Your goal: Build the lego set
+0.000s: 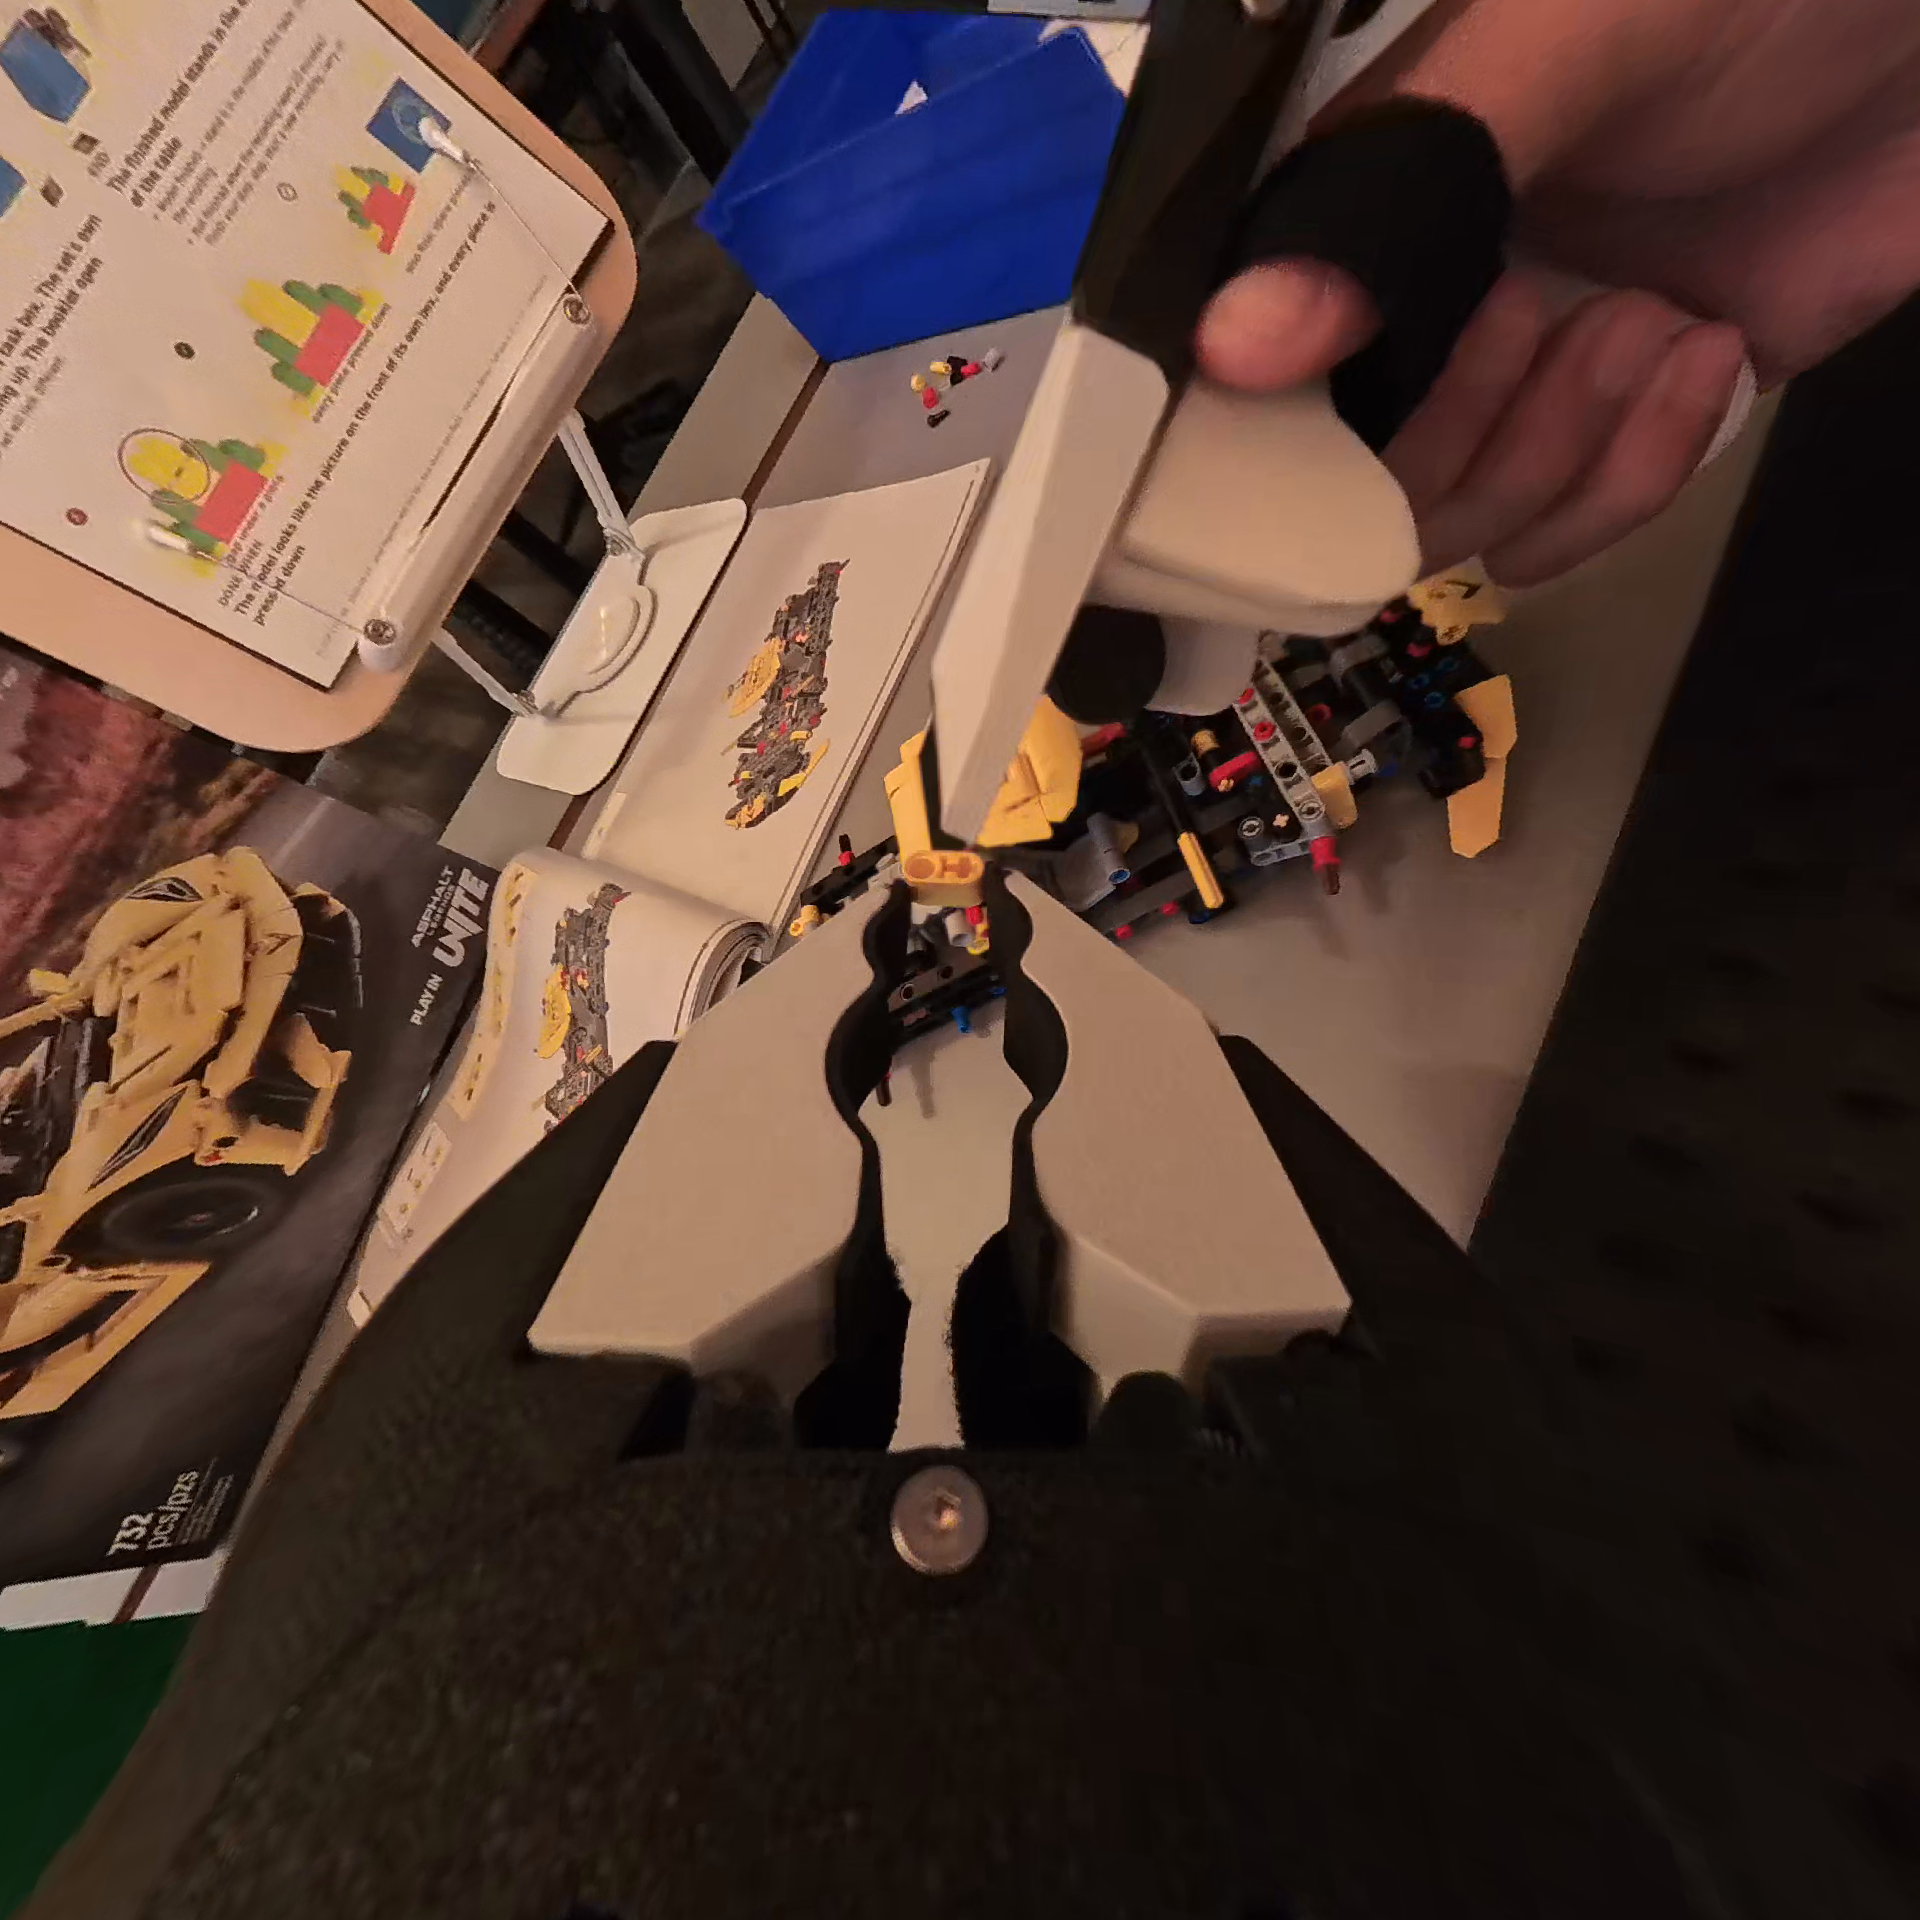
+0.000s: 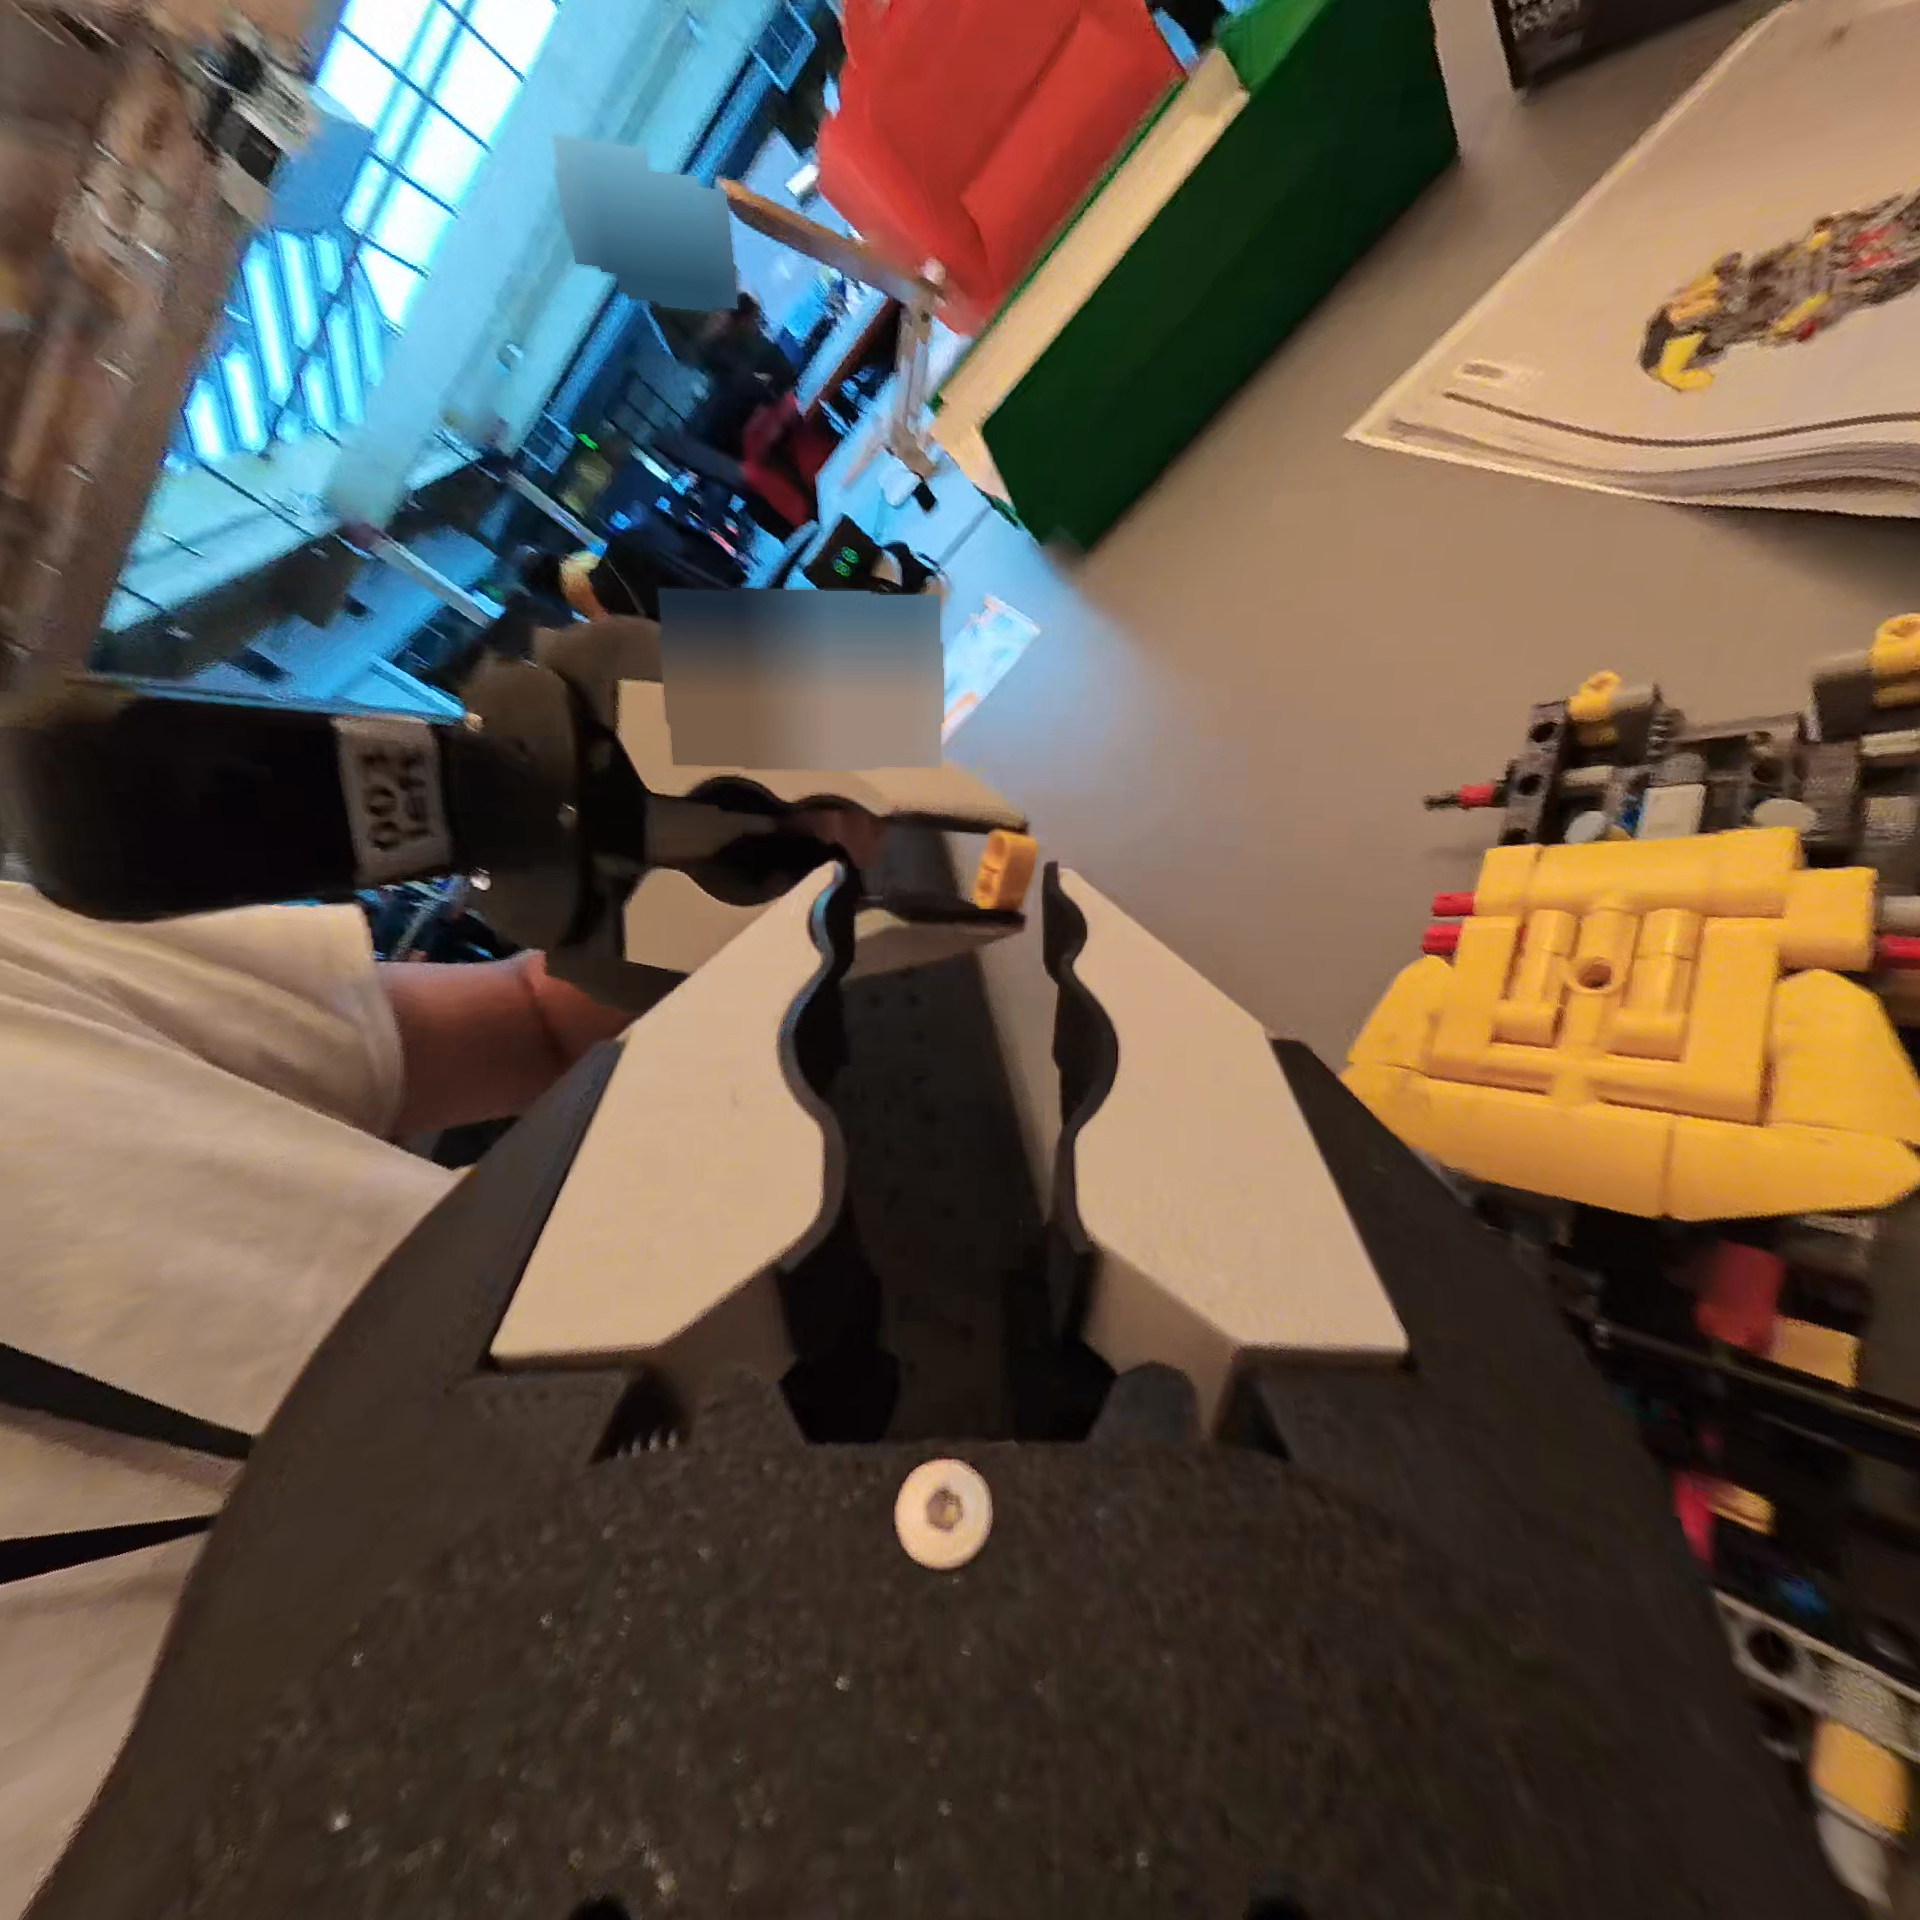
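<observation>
Left wrist view: left hand-held gripper (image 1: 940, 883) pinches yellow piece (image 1: 941, 867), long axis crosswise.

Left wrist view dim, warm; my tongs' black body lost in shadow from 3 to 9 o'clock. Right wrist view brighter: daylight from gridded windows (image 2: 312, 260) at 11 o'clock, smeared by blur. Wide-angle edges bend.

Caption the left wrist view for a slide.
Left gripper pinches a small yellow piece above the table, right gripper's finger close by, half-built car behind.
</observation>
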### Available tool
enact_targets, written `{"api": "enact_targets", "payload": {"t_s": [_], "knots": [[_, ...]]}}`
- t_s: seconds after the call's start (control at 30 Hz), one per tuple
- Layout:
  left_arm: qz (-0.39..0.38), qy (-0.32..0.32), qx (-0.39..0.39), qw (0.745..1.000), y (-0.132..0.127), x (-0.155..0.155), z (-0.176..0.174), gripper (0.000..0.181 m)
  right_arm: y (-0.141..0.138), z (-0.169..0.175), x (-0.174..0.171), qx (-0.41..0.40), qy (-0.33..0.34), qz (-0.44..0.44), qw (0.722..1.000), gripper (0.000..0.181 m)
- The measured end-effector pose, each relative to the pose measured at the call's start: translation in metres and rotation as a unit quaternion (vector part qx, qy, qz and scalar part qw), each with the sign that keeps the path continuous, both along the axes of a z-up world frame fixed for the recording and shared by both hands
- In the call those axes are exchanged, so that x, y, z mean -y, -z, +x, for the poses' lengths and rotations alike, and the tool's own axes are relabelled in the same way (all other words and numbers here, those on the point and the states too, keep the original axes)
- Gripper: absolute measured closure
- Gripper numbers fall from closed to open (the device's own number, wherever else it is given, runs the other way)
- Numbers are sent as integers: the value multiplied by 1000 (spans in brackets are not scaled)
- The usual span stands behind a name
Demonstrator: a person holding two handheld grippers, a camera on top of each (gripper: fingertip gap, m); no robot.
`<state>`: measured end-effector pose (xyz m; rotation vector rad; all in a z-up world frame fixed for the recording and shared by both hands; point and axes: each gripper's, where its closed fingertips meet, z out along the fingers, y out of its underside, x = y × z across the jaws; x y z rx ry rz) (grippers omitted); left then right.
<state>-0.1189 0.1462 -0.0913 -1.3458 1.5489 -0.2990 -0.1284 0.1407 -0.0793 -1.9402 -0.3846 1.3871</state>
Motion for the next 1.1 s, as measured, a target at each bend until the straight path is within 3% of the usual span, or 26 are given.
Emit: {"api": "enact_targets", "payload": {"t_s": [0.07,0.23,0.37,0.43,0.6,0.77,0.93,1.1], "knots": [[16,3,-2,1000,-1,3,0,167,-2,-2,2,-1,-3,-2,1000,148],[73,8,-3,997,-12,11,1,167,0,-3,5,18,-1,5,1000,171],[127,30,49,990,-33,25,-3,167,-23,-7,20,-104,-63,-21,992,173],[86,52,109,989,-45,36,-6,166,-35,-11,31,-166,-108,-35,980,173],[-68,136,210,966,-69,62,-15,153,-53,-18,45,-232,-168,-41,957,173],[-30,136,231,963,-77,64,-19,152,-64,-29,60,-274,-220,-62,934,173],[-9,134,240,961,-80,66,-22,165,-75,-32,65,-316,-241,-64,916,173],[-6,139,252,957,-84,69,-26,165,-71,-34,65,-320,-248,-80,911,173]]}}
